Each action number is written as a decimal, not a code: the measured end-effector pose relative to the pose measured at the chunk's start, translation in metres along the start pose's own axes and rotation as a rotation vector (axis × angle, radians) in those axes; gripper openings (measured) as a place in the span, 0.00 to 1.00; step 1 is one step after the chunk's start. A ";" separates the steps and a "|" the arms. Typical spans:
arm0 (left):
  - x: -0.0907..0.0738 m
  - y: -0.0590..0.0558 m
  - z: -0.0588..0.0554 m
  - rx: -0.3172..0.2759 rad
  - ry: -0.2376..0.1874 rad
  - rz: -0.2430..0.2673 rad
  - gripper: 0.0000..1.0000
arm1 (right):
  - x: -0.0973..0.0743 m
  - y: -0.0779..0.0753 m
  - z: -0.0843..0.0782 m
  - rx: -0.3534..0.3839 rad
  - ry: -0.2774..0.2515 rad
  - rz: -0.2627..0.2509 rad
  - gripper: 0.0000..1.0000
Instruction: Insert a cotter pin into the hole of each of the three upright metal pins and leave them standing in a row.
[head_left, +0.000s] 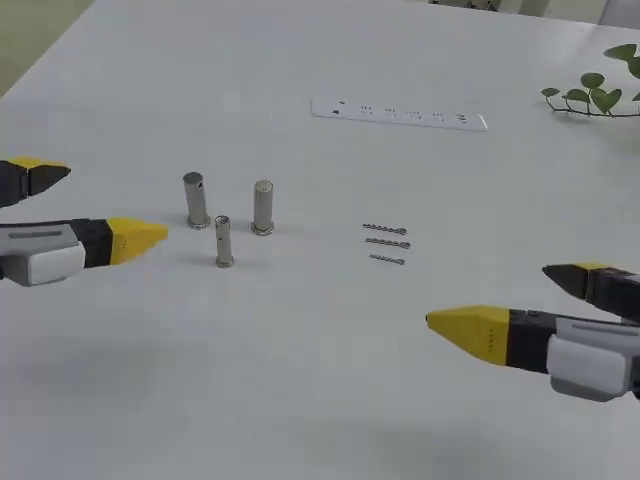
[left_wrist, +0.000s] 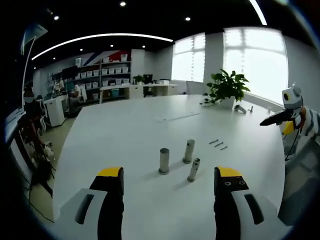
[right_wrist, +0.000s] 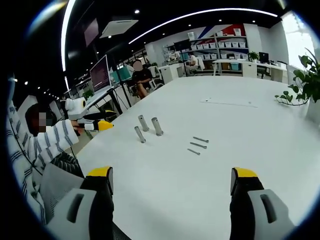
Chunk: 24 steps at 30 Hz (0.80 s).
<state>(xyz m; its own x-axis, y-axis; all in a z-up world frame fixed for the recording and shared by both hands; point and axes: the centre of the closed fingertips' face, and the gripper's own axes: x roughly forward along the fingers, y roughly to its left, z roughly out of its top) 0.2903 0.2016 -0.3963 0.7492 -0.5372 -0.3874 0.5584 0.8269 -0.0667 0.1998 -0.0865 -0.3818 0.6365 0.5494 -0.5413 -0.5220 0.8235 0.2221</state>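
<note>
Currently three metal pins (head_left: 262, 207) stand upright on the white table (head_left: 300, 380), clustered at 3 o'clock from the left gripper (head_left: 118, 203), whose jaws are apart and empty. Three cotter pins (head_left: 386, 243) lie loose at 11 o'clock from the right gripper (head_left: 486, 295), likewise spread and holding nothing.

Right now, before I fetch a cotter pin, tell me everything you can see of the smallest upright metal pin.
The smallest metal pin is a slim cylinder of silver metal with a wider flange at its foot and a dark cross hole near its top, empty. It stands upright on the white table, in front of the two thicker pins and apart from both. Nothing else touches it.
</note>
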 end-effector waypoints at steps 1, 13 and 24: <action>0.003 0.001 0.000 -0.004 0.000 -0.002 0.70 | 0.000 0.000 0.000 0.001 0.000 -0.001 0.97; 0.041 0.006 -0.004 -0.004 0.018 -0.031 0.61 | 0.000 -0.005 -0.002 0.013 0.010 -0.016 0.96; 0.076 0.005 -0.010 -0.093 0.017 -0.033 0.47 | 0.001 -0.007 -0.003 0.020 0.020 -0.017 0.96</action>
<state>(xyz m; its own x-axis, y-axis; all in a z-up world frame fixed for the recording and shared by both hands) 0.3465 0.1666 -0.4352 0.7240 -0.5623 -0.3995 0.5469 0.8209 -0.1643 0.2021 -0.0923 -0.3867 0.6339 0.5325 -0.5609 -0.4995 0.8356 0.2286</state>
